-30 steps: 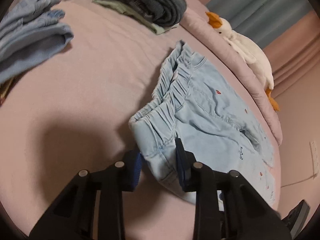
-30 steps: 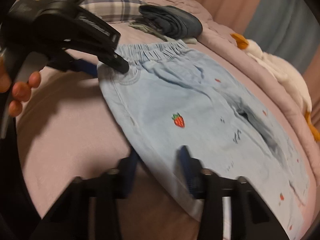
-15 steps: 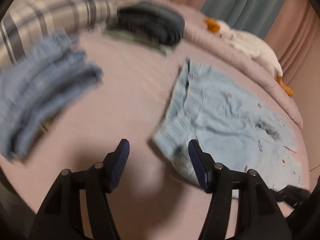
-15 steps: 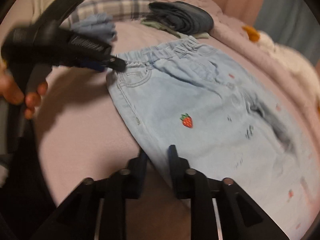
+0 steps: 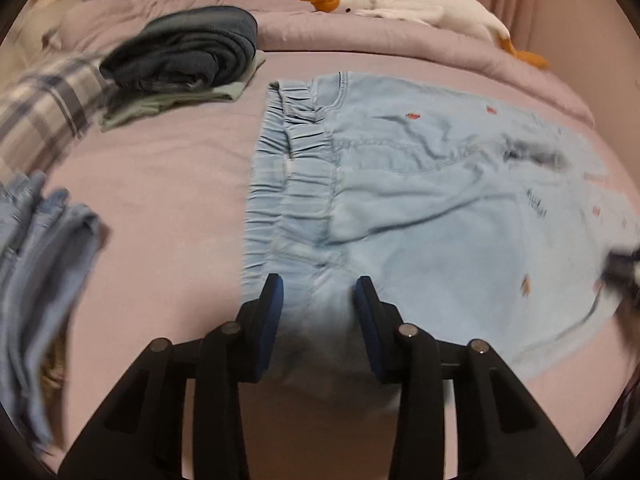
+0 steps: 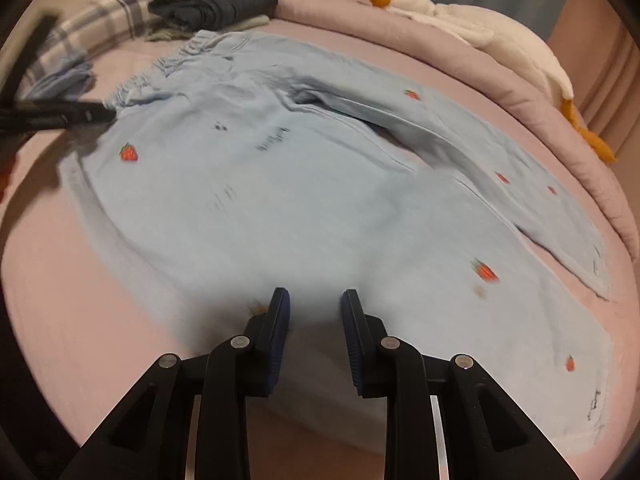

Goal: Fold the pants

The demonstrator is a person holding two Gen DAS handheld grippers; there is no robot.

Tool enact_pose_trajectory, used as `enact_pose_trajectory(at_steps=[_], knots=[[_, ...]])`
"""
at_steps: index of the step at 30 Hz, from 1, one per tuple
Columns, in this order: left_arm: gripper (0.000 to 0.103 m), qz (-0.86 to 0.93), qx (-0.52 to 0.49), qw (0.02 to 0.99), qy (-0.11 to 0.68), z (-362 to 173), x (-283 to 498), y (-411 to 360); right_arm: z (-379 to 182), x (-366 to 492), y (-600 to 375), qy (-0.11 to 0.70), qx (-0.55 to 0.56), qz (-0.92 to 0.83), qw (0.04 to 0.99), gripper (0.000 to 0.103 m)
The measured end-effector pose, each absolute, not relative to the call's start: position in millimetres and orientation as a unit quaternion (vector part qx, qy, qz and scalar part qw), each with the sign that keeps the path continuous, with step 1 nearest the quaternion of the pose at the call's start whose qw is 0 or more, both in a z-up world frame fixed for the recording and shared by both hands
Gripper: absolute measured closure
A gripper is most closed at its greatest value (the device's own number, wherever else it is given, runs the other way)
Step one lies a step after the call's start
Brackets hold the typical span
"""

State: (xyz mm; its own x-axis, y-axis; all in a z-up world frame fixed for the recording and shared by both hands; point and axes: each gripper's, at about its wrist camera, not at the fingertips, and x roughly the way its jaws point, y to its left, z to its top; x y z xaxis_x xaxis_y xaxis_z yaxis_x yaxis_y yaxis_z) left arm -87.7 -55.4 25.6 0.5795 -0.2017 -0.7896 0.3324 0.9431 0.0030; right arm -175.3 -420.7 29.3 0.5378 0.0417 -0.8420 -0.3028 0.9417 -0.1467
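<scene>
Pants (image 5: 420,216): light-blue strawberry-print denim, flat across frame centre on my pink bed (image 5: 168,168).
Handling: I judge soft, light, floppy.
Hold: elastic waistband (image 5: 296,184) corner; leg edge.
Left gripper (image 5: 318,300): wide, empty.
Right gripper (image 6: 314,312): parted, empty.

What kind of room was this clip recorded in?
Most likely a bedroom: the light blue pants lie spread on a bed with a pink sheet, a plush goose rests along the rolled duvet, and curtains hang behind.
</scene>
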Motion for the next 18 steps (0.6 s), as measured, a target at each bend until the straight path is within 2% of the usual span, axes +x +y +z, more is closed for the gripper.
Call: enact_pose_trajectory(at_steps=[2,4,8,11,18], knots=[[0.042,-0.137,0.062,0.883,0.445,32.0,-81.7,-41.1,29.6,-176.6,-450.6,0.494,-0.134,0.069,0.857,0.065],[0.038,-0.152,0.021,0.882,0.445,42.9,-68.0,-28.8,34.3,-168.8,-476.6,0.513,-0.114,0.041,0.85,0.065],[0.036,-0.154,0.029,0.891,0.425,60.0,-11.8,-36.6,67.5,-128.6,-501.7,0.472,-0.066,0.054,0.877,0.065],[0.036,-0.184,0.025,0.886,0.424,67.5,32.2,-54.4,78.7,-81.4,-492.9,0.43,-0.075,0.088,0.895,0.064],[0.035,-0.215,0.003,0.861,0.46,62.1,118.3,-69.9,68.8,30.2,-458.1,0.437,-0.113,0.123,0.884,0.064]])
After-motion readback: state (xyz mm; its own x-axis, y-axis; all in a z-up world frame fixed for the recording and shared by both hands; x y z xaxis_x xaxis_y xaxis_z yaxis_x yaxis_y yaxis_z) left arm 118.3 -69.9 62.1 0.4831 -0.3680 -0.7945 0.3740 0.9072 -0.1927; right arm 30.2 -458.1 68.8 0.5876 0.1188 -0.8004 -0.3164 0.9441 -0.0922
